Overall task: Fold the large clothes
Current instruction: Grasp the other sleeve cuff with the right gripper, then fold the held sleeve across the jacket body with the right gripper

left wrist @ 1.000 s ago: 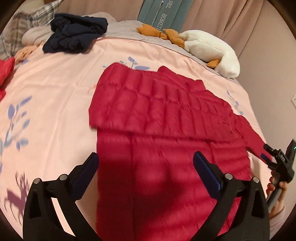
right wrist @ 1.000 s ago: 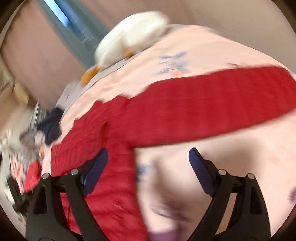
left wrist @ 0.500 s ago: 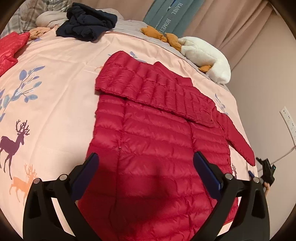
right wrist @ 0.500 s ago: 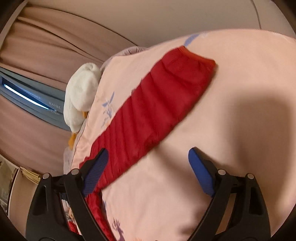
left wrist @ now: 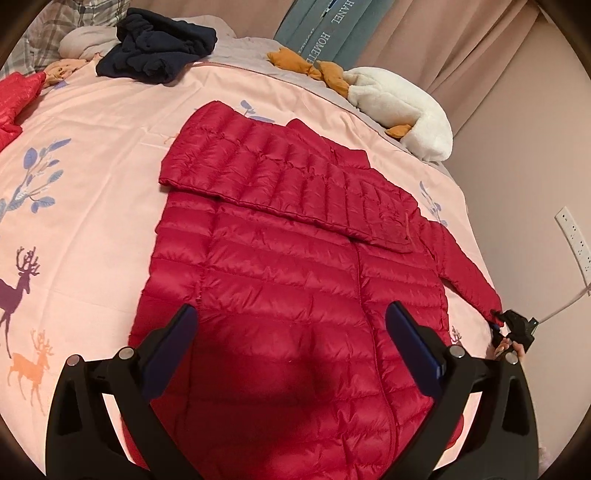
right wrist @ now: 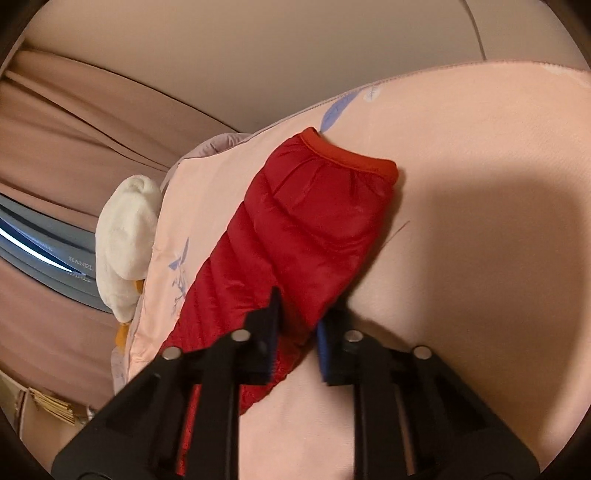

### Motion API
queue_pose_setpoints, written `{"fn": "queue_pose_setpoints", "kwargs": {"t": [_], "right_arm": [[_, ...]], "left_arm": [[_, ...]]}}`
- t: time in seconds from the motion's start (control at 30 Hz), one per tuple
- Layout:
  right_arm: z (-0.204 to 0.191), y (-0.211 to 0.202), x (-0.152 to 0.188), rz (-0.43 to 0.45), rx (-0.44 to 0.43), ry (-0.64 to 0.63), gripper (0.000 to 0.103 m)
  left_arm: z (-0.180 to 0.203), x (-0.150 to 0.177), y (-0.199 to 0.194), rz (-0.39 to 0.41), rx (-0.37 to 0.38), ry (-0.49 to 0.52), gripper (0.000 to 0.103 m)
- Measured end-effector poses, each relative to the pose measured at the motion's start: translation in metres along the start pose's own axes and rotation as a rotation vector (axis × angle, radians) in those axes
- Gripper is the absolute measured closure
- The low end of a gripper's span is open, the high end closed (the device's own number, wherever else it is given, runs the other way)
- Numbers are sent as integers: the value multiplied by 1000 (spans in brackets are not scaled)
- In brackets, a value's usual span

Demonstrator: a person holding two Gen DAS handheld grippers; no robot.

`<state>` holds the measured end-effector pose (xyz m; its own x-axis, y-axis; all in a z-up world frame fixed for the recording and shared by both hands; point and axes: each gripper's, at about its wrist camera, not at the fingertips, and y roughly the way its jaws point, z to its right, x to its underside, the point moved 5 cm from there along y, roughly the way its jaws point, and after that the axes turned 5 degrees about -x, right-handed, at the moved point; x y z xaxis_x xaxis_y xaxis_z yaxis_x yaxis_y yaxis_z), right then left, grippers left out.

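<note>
Your R gripper point(right wrist: 295, 332) is clamped on the sleeve point(right wrist: 306, 229) of the red jacket point(left wrist: 288, 295), pads pinching the quilted fabric a bit short of the cuff point(right wrist: 351, 158), which sticks out past the fingertips and lies on the pink sheet point(right wrist: 480, 258). From the L cam you see that same gripper at the sleeve end near the bed's right edge, w/ a hand point(left wrist: 508, 347) behind it.

Your L gripper point(left wrist: 291, 347) has its jaws wide apart, nothing between them, hovering over the jacket's lower half. Jacket lies flat mid-bed, front up; the other sleeve is folded across the chest. The held sleeve is stretched out to the side.

Beyond the jacket: navy clothes point(left wrist: 159, 48), white plush point(left wrist: 402, 103), teal pillow point(left wrist: 321, 29), and another red garment point(left wrist: 14, 99) at the left edge.
</note>
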<state>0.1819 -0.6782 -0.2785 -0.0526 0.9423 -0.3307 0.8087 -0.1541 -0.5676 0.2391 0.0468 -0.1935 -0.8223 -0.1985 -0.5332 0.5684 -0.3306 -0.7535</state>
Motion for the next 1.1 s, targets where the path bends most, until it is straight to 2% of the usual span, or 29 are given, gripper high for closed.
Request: {"fn": "queue_pose_setpoints", "kwargs": {"t": [0.1,0.27,0.37,0.47,0.5,0.67,0.9,1.03,1.07,1.1], "right_arm": [[-32,-12,4,38,7,-149,95],[-142,-31,44,55,-83,-514,96],[-217,-44,92,38,-188,-710,96],[-269,-48,142,-8,-266,-844,96],[-291,-46,168,-41,-298,-898,96],[-345,-30,277,-156,-369,-1087,96],[-344,-1,419,-304,-340,-1322,91],[-331,16,467,-387,-311,-1385,89],[-329,17,481,-402,-304,-1407,85],[-324,21,491,-433,-289,-1437,72]], "left_arm": [[0,0,3,-9,10,-7,1],[-4,4,4,-26,24,-23,1],[-9,7,4,-36,26,-33,1],[-12,11,4,-50,46,-41,1],[-13,11,3,-53,55,-46,1],[-24,9,0,-54,107,-93,1],[-42,-1,-3,-43,151,-153,1],[-54,-9,5,-56,162,-191,1],[-57,-12,9,-64,175,-205,1],[-59,-14,12,-71,187,-218,1]]}}
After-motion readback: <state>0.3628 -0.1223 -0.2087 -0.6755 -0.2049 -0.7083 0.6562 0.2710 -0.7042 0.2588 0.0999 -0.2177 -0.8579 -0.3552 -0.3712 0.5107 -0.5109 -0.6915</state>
